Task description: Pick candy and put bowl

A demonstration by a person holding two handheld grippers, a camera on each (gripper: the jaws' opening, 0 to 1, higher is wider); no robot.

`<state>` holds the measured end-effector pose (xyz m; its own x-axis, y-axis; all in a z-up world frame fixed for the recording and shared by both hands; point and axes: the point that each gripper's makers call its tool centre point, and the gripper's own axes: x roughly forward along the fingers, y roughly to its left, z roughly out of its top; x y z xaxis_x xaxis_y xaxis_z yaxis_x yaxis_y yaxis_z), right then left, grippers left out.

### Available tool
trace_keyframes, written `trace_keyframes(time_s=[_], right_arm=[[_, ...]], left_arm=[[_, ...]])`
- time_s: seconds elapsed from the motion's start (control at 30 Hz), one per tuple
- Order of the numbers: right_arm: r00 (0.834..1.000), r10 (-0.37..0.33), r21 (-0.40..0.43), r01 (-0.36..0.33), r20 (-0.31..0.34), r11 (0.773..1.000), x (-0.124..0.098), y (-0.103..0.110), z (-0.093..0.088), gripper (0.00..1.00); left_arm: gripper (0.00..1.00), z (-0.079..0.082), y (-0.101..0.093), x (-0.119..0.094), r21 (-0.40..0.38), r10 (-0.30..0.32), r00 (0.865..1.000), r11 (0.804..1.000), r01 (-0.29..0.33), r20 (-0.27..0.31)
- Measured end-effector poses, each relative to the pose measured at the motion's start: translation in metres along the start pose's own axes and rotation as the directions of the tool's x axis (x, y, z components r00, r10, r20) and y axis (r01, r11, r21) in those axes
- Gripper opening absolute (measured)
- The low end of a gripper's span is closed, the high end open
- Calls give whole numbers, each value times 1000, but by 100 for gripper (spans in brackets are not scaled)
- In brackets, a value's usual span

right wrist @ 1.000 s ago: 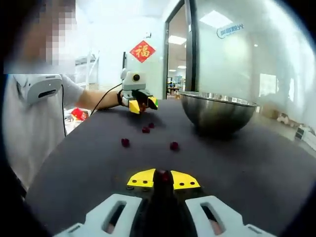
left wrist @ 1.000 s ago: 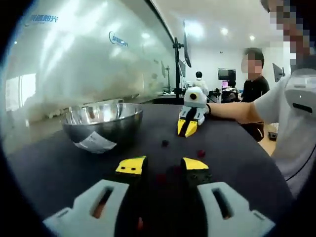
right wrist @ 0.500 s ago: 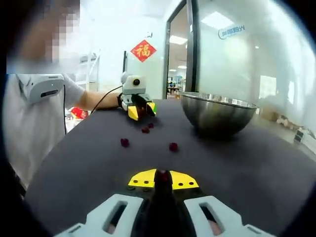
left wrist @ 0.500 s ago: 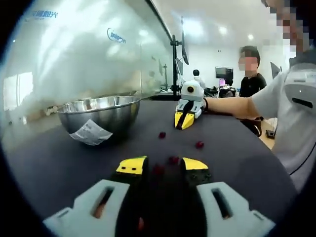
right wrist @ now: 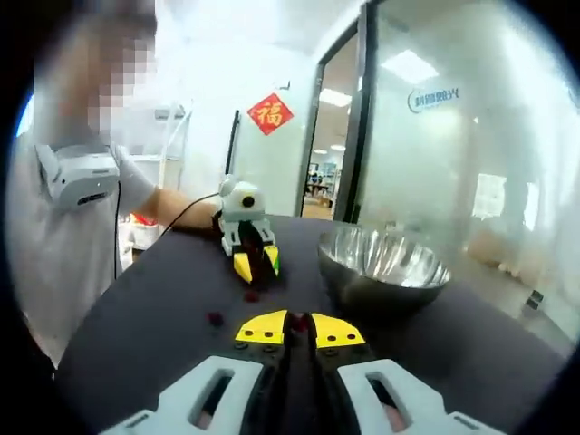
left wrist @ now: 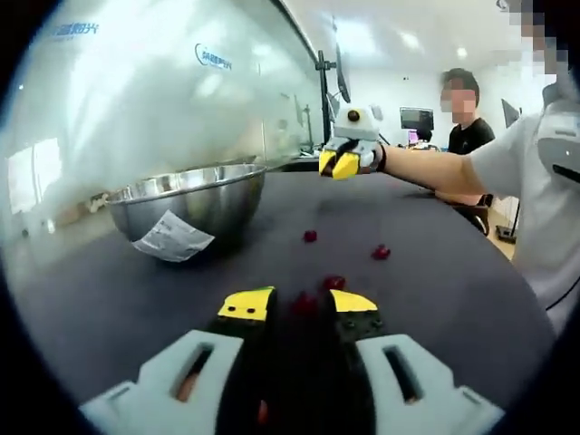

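A steel bowl [left wrist: 186, 204] with a paper label stands on the black table [left wrist: 109, 299]; from the right gripper view I look down into the bowl [right wrist: 385, 267]. My left gripper [left wrist: 301, 304] is open low over the table, with a red candy [left wrist: 304, 304] lying between its jaws and another candy [left wrist: 333, 283] just ahead. Two more candies [left wrist: 311, 236] lie further out. My right gripper [right wrist: 297, 328] is shut on a red candy [right wrist: 294, 319] and is lifted above the table. It appears as the right gripper [left wrist: 340, 166] in the left gripper view; the left gripper [right wrist: 257, 265] appears opposite.
A frosted glass wall [left wrist: 136, 100] runs behind the bowl. The person holding the grippers, in a white shirt [left wrist: 544, 208], stands at the table's side. Another person in a dark shirt [left wrist: 467, 136] stands further back. Loose candies [right wrist: 216, 319] lie between the grippers.
My right gripper has risen off the table with its candy, and its view now looks down into the bowl. The left gripper has moved forward, closer to the loose candies.
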<state>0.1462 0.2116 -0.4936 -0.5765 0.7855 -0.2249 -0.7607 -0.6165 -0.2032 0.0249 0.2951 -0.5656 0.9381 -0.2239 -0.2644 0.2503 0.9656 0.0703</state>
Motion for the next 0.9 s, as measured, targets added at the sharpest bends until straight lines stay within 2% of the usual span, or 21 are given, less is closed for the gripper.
trace_keyframes(time_s=[0.1, 0.33, 0.43, 0.53, 0.67, 0.9], right_arm=[[1000, 1, -13, 0, 9, 1000, 2, -9, 12, 4], [1000, -19, -35, 20, 11, 999, 11, -33, 29, 4], [1000, -14, -31, 15, 25, 999, 20, -45, 39, 4], [1000, -19, -42, 20, 8, 999, 29, -57, 43, 4], [1000, -18, -59, 16, -20, 998, 42, -69, 42, 4], [1000, -6, -41, 6, 4, 999, 61, -82, 47, 4]], left_arm=[[16, -1, -1, 1, 3, -7, 1000, 1000, 7, -7], [16, -3, -4, 8, 18, -13, 1000, 1000, 14, -27], [16, -7, -5, 11, 24, -12, 999, 1000, 14, -48], [16, -7, -5, 11, 23, -16, 999, 1000, 17, -48], [10, -8, -5, 12, 25, -17, 998, 1000, 18, -59], [6, -9, -8, 12, 24, -35, 997, 999, 37, -62]])
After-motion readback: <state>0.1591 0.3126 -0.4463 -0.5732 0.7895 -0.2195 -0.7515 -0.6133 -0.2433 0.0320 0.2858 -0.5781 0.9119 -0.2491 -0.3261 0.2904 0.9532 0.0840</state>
